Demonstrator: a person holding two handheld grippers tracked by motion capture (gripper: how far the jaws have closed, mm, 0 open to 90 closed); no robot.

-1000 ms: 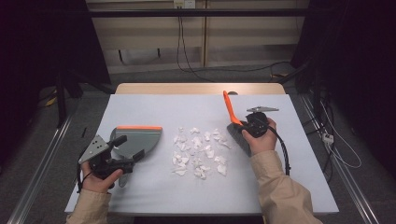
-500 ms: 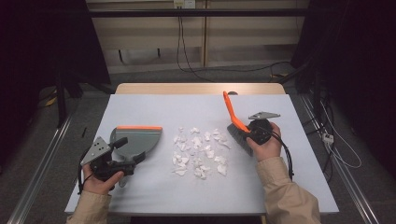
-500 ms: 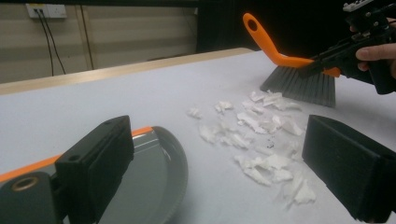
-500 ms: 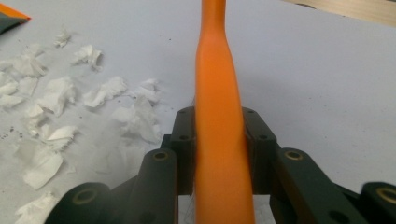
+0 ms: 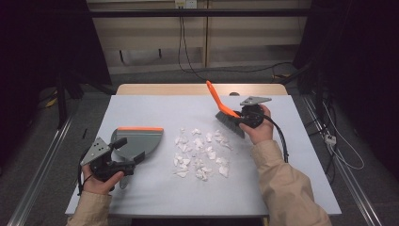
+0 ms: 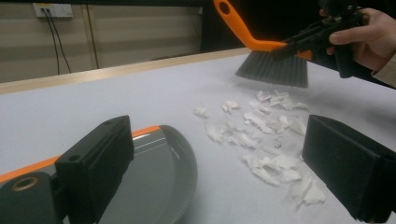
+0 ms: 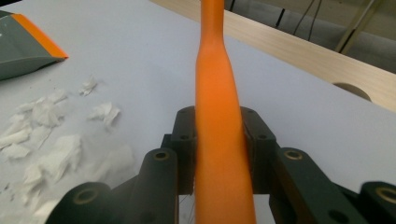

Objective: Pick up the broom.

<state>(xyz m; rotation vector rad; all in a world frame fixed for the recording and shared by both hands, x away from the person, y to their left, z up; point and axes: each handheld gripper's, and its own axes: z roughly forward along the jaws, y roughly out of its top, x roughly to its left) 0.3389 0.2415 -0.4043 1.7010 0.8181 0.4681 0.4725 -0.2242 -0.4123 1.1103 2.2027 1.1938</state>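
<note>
A brush with an orange handle (image 5: 214,96) and grey bristles (image 6: 273,70) is clamped in my right gripper (image 5: 239,117), which is shut on the handle (image 7: 218,93). The bristles hang just off the table at the far right of a scatter of white paper scraps (image 5: 200,153). A grey dustpan with an orange lip (image 5: 140,140) lies flat to the left of the scraps. My left gripper (image 5: 129,151) sits at the pan's near edge. Its jaws stand wide apart and open (image 6: 219,140), with the pan's rim (image 6: 187,168) low between them.
The pale blue table top (image 5: 155,106) has free surface behind and in front of the scraps. A wooden strip (image 5: 188,88) runs along its far edge. Cables (image 5: 329,141) trail on the floor to the right, and a metal rail (image 5: 42,169) runs along the left.
My right gripper has carried the brush leftward and a little farther away, to the far right edge of the scraps. The left gripper and the dustpan have stayed put.
</note>
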